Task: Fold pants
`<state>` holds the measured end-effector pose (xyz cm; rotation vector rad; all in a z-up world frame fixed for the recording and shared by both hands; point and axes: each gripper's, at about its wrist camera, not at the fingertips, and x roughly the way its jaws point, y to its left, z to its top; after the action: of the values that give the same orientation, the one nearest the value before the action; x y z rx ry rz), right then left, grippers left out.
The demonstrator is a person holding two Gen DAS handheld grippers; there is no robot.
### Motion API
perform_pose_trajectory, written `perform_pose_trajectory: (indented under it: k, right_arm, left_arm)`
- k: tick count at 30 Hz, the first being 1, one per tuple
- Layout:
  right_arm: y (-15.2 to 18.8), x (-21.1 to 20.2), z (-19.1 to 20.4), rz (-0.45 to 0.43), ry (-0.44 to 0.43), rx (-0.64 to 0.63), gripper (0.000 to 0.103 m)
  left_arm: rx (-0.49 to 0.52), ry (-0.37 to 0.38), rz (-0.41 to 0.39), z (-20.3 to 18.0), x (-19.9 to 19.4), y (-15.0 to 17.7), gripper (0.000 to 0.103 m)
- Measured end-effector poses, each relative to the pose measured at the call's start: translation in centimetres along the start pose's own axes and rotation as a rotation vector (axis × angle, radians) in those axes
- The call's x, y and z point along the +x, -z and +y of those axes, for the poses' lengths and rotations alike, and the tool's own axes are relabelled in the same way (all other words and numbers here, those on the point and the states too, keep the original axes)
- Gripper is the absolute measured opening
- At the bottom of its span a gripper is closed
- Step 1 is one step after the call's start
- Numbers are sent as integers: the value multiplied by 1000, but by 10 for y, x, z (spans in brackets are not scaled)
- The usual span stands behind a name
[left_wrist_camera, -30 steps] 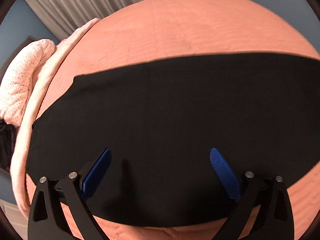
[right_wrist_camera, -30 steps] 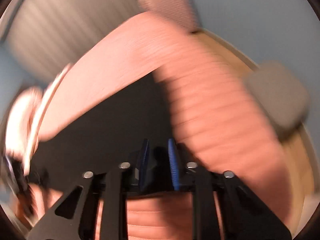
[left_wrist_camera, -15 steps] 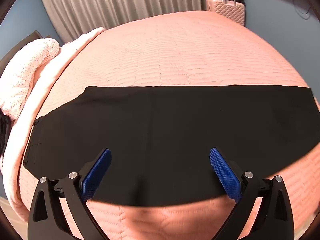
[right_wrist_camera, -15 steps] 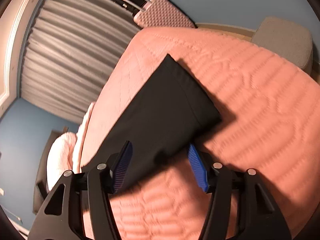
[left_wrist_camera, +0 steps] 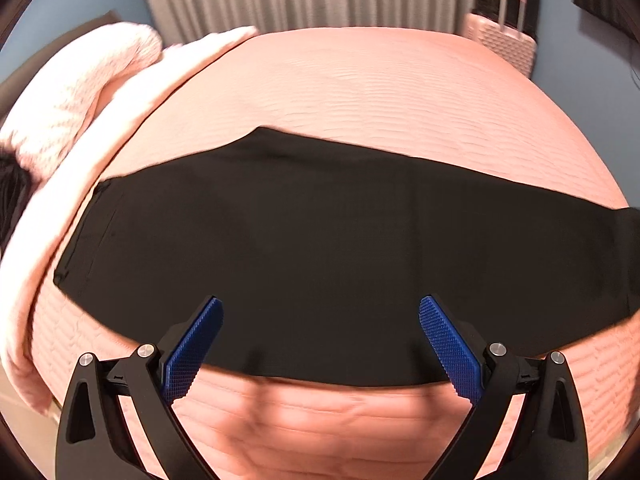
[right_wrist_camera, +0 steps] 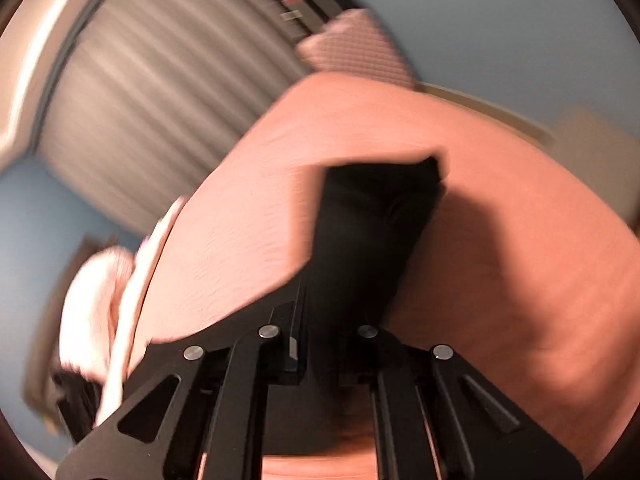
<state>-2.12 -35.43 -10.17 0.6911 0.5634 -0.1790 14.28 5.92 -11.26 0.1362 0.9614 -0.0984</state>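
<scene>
Pants [left_wrist_camera: 320, 248] flat on bedspread [left_wrist_camera: 380, 92], long axis crosswise ahead of spread-jawed left gripper [left_wrist_camera: 320, 320]; leg end nearer, pinched in closed right gripper [right_wrist_camera: 324, 344].

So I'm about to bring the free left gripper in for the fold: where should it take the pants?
Probably the near long edge of the pants, come at from the bed's front side. That edge lies flat just ahead of the open left gripper, while the right gripper holds the leg end.
</scene>
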Motion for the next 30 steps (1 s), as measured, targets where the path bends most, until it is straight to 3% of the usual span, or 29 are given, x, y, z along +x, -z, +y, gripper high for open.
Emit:
perform_pose_trajectory:
  k: [3,5,11,12,14,15,17,18,19,21,23,24,26,29,30]
  right_arm:
    - [14,39,92,111,-59,-204,7]
    - [33,64,131,175,-75,-288,7]
    - [144,158,220,463,-113,-502,7]
    - [167,168,229,489,-89,-578,8]
    - [185,157,237,419,-78,-691,14]
    - [191,152,242,419,-63,-743,20]
    - [199,139,251,466,-76,-828,45]
    - [200,132,255,487,-86,-856,65]
    - [202,117,258,501,-103,-899,75]
    - [191,80,264,459,-180,-920,76]
    - [167,78,263,435,-198,-828,75]
    - [159,87,262,444,-178,-795,72]
    - [159,121,266,496,-126,-803,56]
    - [171,155,269,540,-104,-829,50]
    - [173,161,268,541,-100,-826,40]
  left_arm:
    - [-44,-5,6,30,4,5,98]
    - [-68,-14,0,52,4,8,98]
    - [-76,-61,-21,111,4,14,98]
    - [-79,-62,-14,121,7,15,98]
    - [-98,-67,5,141,14,17,98]
    - [-106,-65,11,149,17,18,98]
    - [-140,-61,18,164,23,20,98]
    - [-160,-55,21,172,26,21,98]
    - [-174,-50,23,175,27,22,98]
    - [-201,-34,19,184,28,23,98]
    - [-219,-29,10,188,28,23,98]
    - [-230,-24,7,189,28,24,98]
    - [-254,-8,11,187,29,24,98]
    - [-264,8,17,180,26,23,98]
    - [-255,11,15,176,23,23,98]
